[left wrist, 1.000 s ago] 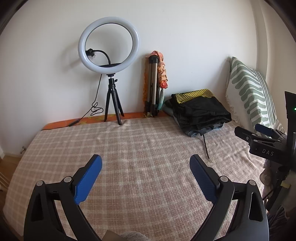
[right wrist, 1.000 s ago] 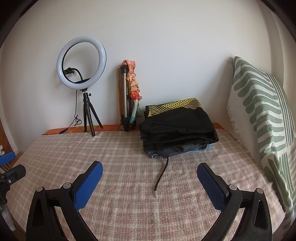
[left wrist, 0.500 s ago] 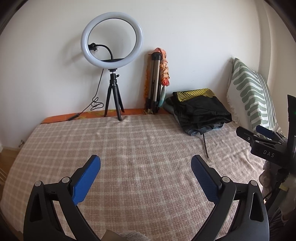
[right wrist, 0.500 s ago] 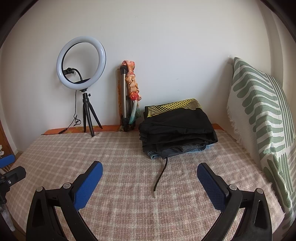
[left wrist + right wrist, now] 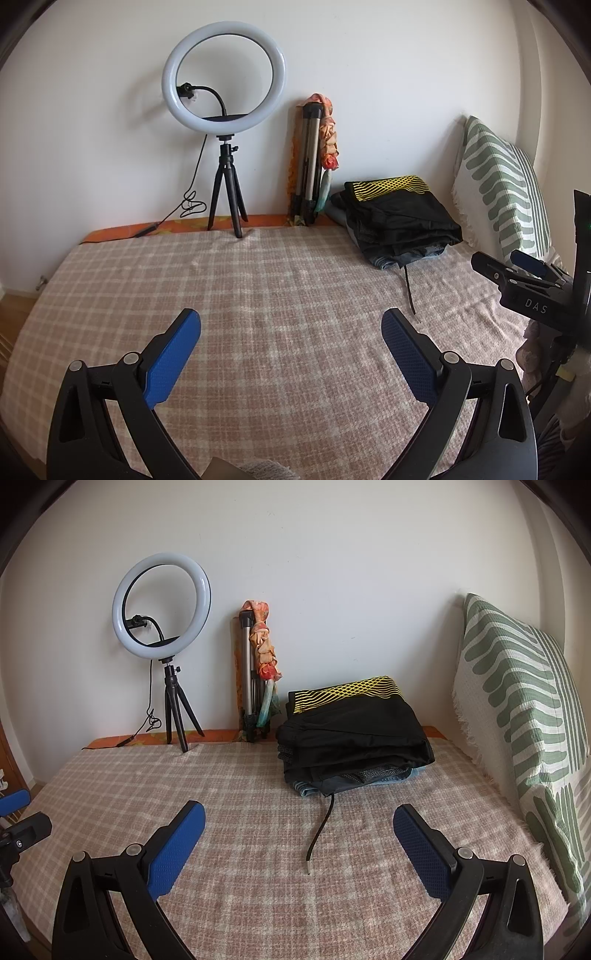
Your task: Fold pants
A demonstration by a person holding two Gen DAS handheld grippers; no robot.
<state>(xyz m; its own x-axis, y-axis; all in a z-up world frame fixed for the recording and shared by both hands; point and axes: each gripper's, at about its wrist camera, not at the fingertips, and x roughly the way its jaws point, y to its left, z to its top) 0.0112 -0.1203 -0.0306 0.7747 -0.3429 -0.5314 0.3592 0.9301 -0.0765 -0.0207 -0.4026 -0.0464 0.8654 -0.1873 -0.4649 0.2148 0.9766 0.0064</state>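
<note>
A stack of folded black pants with a yellow-patterned waistband (image 5: 354,734) lies at the back right of the pink checked bedspread (image 5: 251,849), just left of the green-and-white striped pillow (image 5: 517,709). A folded silver tripod draped with an orange cloth (image 5: 255,679) leans on the wall left of the stack, and a white ring light on a small black tripod (image 5: 162,605) stands further left. A black drawstring (image 5: 319,827) trails forward from the stack.

A home bedroom. A bed (image 5: 258,849) with a checked cover meets a white wall. A striped pillow (image 5: 517,709) leans there.

Bed cover (image 5: 258,834): woven checked cloth, rough, matt. Folded pants (image 5: 354,734): smooth black fabric, mesh lining showing. Pillow (image 5: 517,709): coarse knit-like cloth. Fingers (image 5: 173,354): textured blue pads on matt black plastic. Folded tripod (image 5: 246,686): dull metal legs.
</note>
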